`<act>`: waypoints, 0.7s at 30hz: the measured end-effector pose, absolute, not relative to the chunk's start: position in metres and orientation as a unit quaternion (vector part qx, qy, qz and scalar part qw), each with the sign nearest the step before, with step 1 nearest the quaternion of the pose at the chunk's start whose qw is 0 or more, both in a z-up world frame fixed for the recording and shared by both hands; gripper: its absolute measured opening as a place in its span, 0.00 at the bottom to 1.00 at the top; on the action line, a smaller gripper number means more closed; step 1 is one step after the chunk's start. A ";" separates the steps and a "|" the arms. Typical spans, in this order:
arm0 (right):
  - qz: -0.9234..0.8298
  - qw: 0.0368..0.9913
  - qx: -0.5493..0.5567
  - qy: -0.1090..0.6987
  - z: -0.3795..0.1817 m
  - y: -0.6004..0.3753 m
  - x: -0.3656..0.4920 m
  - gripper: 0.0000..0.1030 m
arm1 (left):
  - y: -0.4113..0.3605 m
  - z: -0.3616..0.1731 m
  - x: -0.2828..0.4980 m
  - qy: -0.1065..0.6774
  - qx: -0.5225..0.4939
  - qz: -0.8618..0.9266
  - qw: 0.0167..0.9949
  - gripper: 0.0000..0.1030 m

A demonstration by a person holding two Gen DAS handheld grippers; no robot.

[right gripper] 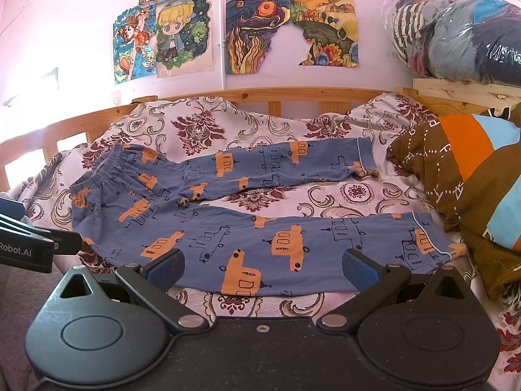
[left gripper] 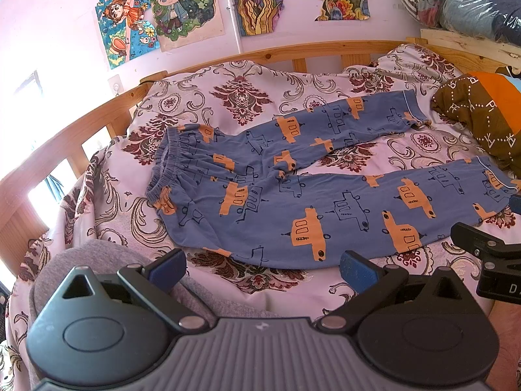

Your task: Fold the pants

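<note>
Blue pants [left gripper: 293, 195] with orange car prints lie spread flat on the bed, waistband at the left, both legs apart and running to the right; they also show in the right wrist view [right gripper: 247, 228]. My left gripper [left gripper: 263, 268] is open and empty, just in front of the near leg's edge. My right gripper [right gripper: 263, 268] is open and empty, over the near edge of the near leg. The right gripper's body shows at the right edge of the left wrist view [left gripper: 488, 254].
A floral bedsheet [left gripper: 247, 97] covers the bed. A wooden rail [right gripper: 260, 93] runs along the far side. A brown and orange blanket [right gripper: 462, 176] is bunched at the right. A grey cloth [left gripper: 97, 260] lies near left. Bagged clothes [right gripper: 456, 32] sit on a shelf.
</note>
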State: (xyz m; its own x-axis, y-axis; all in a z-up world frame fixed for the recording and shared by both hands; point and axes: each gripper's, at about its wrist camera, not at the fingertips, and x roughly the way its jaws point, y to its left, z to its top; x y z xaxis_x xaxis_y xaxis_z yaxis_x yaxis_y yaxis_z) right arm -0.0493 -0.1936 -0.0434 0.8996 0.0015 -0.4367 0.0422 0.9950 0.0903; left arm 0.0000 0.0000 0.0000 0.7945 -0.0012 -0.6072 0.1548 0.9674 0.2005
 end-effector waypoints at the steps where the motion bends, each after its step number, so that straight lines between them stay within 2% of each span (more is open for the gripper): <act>1: -0.011 0.973 0.049 0.224 -0.043 -0.194 -0.049 0.99 | 0.000 0.000 0.000 0.318 0.121 -0.041 0.939 1.00; 17: -0.012 0.973 0.049 0.226 -0.043 -0.192 -0.049 0.99 | 0.000 0.000 0.000 0.319 0.122 -0.042 0.939 1.00; 21: -0.017 0.971 0.051 0.233 -0.043 -0.196 -0.047 0.99 | 0.000 -0.002 0.011 0.339 0.112 -0.056 0.932 1.00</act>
State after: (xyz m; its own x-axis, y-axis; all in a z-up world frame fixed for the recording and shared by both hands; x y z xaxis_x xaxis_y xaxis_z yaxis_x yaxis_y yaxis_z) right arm -0.0468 -0.1958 -0.0425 0.8910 -0.0089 -0.4538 0.0560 0.9943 0.0903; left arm 0.0106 -0.0001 -0.0023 0.7632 -0.0287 -0.6455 0.1804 0.9688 0.1701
